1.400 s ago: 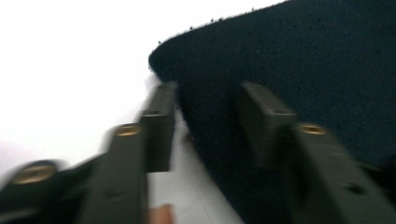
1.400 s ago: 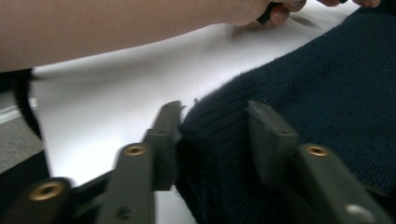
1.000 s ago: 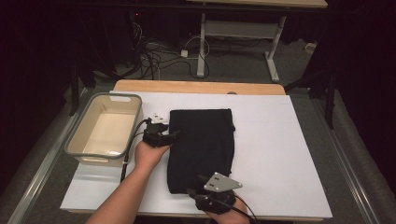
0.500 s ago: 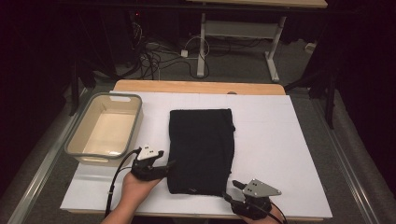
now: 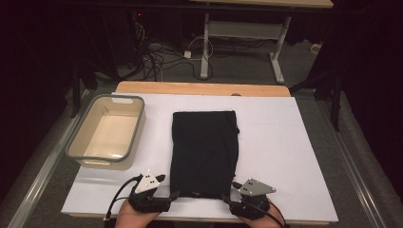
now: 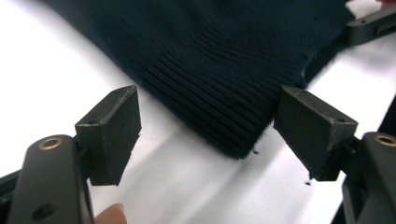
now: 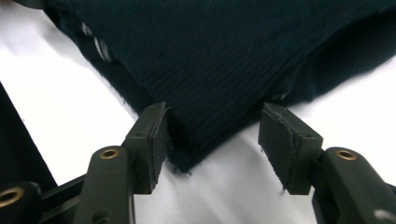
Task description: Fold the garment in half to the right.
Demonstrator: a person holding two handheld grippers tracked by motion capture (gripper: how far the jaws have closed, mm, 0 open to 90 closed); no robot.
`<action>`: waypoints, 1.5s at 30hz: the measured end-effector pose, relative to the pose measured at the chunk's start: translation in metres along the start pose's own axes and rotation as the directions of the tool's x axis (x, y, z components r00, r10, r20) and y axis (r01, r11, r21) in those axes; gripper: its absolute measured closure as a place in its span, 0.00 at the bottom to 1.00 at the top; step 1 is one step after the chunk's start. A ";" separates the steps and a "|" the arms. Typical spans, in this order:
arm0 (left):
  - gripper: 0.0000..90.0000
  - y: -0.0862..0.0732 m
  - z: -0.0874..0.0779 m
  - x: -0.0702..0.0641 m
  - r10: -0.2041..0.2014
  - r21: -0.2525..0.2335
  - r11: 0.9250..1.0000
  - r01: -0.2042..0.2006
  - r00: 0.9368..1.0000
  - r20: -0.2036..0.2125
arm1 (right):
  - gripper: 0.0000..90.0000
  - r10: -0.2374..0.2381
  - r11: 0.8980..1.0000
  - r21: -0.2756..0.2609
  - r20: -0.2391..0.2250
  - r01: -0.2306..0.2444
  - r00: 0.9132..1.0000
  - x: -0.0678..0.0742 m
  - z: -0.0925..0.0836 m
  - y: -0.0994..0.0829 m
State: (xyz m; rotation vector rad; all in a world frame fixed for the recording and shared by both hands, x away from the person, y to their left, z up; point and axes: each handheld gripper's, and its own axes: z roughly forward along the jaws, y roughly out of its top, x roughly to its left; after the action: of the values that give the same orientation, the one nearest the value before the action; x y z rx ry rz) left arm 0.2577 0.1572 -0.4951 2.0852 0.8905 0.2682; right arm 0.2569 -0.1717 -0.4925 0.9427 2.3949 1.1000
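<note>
Since a second ago: left gripper [image 5: 167, 195] drawn back from the far left edge of the folded dark garment [image 5: 205, 151] to its near left corner, jaws just opening, corner ahead, not between the pads. Right gripper [image 5: 231, 195] now at the near right corner, parted, corner tip between unclamped pads [image 7: 156, 135]. Long axis running away across the white board [image 5: 285, 156]; both corners equally near.
</note>
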 end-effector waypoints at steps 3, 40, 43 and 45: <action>0.33 0.001 0.008 -0.006 0.047 0.079 0.996 -0.045 0.999 -0.021 | 0.52 0.005 1.000 0.017 -0.026 -0.004 1.000 -0.001 0.002 0.002; 0.63 -0.034 -0.049 0.030 -0.014 -0.056 0.998 0.007 0.992 -0.129 | 0.87 -0.201 0.979 -0.065 -0.212 0.191 0.956 0.055 0.027 0.026; 0.53 -0.028 -0.058 0.027 -0.008 -0.130 0.992 -0.006 0.994 -0.109 | 0.74 -0.181 0.982 -0.086 -0.220 0.166 0.959 0.052 0.021 0.024; 0.49 -0.024 -0.062 0.025 -0.005 -0.182 0.983 -0.013 0.995 -0.097 | 0.70 -0.164 0.984 -0.104 -0.227 0.144 0.960 0.048 0.016 0.024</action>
State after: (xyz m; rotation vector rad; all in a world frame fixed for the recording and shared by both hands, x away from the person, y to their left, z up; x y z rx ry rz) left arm 0.2348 0.2221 -0.4770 1.9180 0.8850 0.4401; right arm 0.2410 -0.1188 -0.4861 0.6138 2.5313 1.3068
